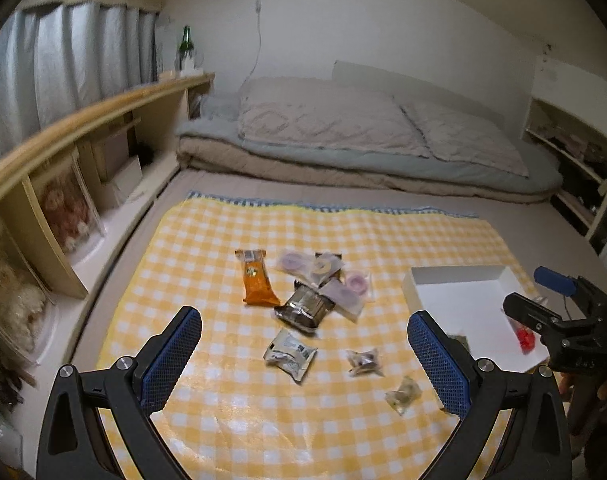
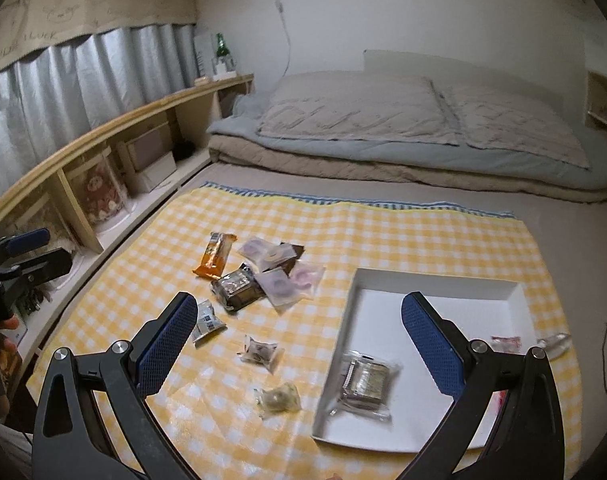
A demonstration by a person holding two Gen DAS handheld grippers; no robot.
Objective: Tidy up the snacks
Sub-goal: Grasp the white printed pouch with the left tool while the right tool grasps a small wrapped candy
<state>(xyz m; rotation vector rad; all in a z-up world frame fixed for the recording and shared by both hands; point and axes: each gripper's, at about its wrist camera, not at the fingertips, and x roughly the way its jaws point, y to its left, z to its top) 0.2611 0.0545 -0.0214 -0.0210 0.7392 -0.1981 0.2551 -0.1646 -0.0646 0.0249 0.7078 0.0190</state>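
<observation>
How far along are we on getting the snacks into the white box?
Early. Done: one dark clear-wrapped packet lies in the white box, with something red behind the right finger. In hand: nothing; both the left gripper and right gripper are open. Left: the orange bar, the central pile and three small packets on the checked cloth.

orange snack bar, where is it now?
The orange snack bar lies on the checkered cloth, at the pile's left edge, beside the dark foil pack, outside the white box.
</observation>
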